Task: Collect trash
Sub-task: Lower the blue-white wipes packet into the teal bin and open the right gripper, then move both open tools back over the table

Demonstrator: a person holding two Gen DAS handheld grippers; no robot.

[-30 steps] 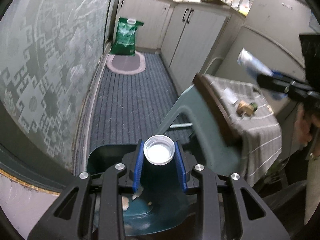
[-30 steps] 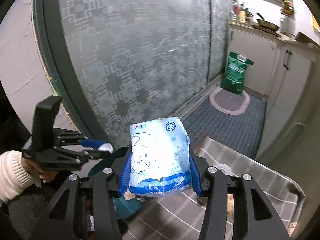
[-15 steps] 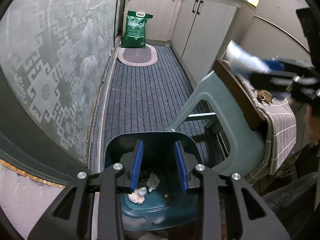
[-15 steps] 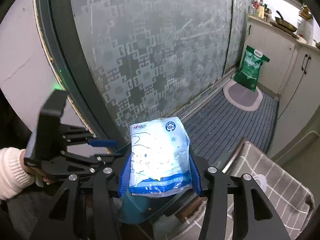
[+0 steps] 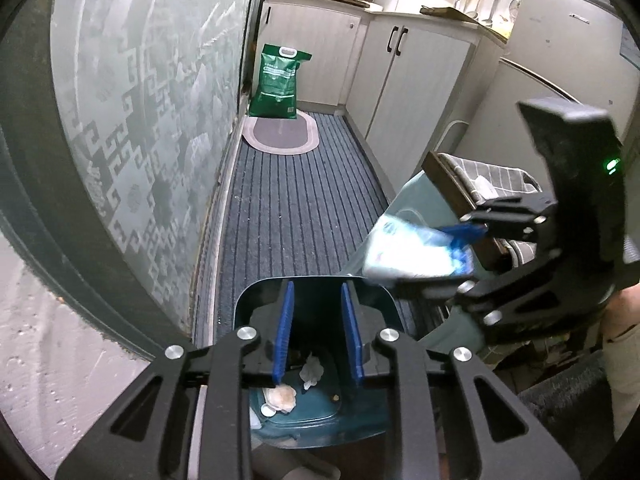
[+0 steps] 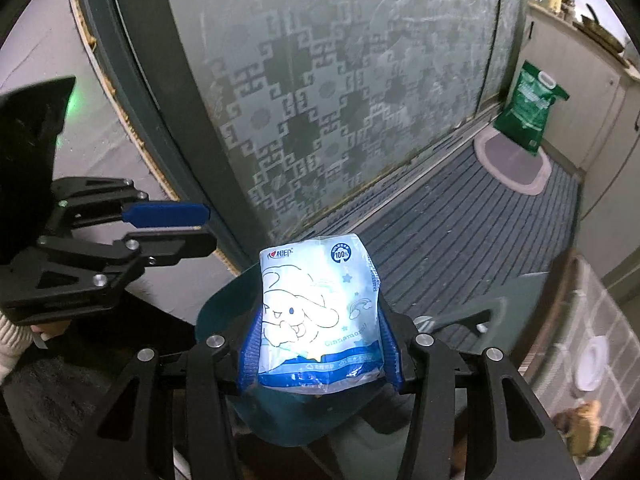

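Note:
A teal trash bin stands on the floor below both grippers, with crumpled tissue and other scraps inside. My left gripper is open and empty right above the bin's mouth. My right gripper is shut on a blue and white tissue pack with a cartoon print and holds it over the bin rim. The same pack shows in the left wrist view, at the bin's right edge. The left gripper shows at the left of the right wrist view.
A teal stool with a grey checked cloth stands right of the bin; small items lie on the cloth. A frosted glass door runs along the left. A green bag and oval mat lie at the far end by white cabinets.
My left gripper let go of the white-capped container and stands open above the bin. My right gripper carried the tissue pack left and down, from over the stool to over the bin.

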